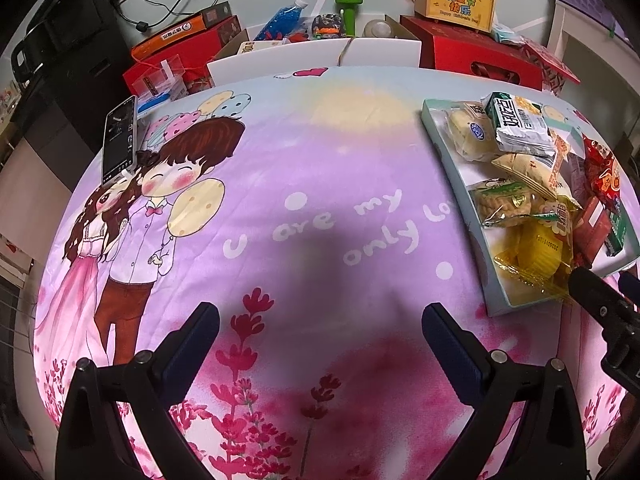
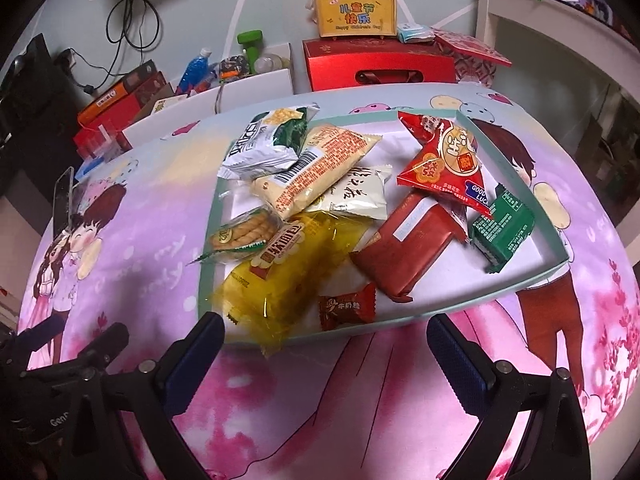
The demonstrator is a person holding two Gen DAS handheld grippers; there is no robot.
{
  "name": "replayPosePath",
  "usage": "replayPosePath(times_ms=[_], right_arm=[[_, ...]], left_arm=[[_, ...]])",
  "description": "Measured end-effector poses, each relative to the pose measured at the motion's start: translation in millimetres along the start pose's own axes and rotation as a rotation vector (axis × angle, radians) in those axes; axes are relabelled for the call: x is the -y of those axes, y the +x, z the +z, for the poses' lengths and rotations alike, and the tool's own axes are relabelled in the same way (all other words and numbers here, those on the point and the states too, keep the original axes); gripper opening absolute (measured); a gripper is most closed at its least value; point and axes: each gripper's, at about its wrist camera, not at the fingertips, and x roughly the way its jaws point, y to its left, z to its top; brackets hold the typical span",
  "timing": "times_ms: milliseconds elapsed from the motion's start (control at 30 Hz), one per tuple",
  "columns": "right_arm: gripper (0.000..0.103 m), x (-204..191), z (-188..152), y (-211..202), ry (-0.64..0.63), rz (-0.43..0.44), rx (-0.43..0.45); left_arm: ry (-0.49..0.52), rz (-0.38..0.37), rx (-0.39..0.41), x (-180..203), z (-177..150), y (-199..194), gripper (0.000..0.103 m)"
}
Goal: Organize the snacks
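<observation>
A shallow pale-green tray (image 2: 520, 280) lies on the cartoon-printed cloth and holds several snack packets: a yellow bread bag (image 2: 288, 280), a small brown candy (image 2: 347, 307), a dark red packet (image 2: 412, 250), a green packet (image 2: 505, 226), a red triangular bag (image 2: 444, 156) and a white-green packet (image 2: 268, 144). My right gripper (image 2: 325, 344) stands open just in front of the tray's near edge, empty. My left gripper (image 1: 321, 330) is open over bare cloth, left of the tray (image 1: 448, 168). The right gripper's tip (image 1: 592, 290) shows at the tray's near corner in the left wrist view.
A phone (image 1: 118, 140) stands propped at the cloth's left edge. Behind the table are red gift boxes (image 2: 380, 66), a yellow box with a handle (image 2: 354, 12), white cardboard flaps (image 1: 312, 58), a blue bottle (image 1: 280, 20) and cables. The left gripper's body (image 2: 60, 364) sits at lower left.
</observation>
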Motion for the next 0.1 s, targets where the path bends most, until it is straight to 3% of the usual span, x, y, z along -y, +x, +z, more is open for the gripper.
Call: replayPosePath(times_ms=[100], right_arm=[[0.102, -0.3, 0.1, -0.7, 0.001, -0.007, 0.0]], left_arm=[[0.002, 0.0, 0.001, 0.1, 0.5, 0.1, 0.101]])
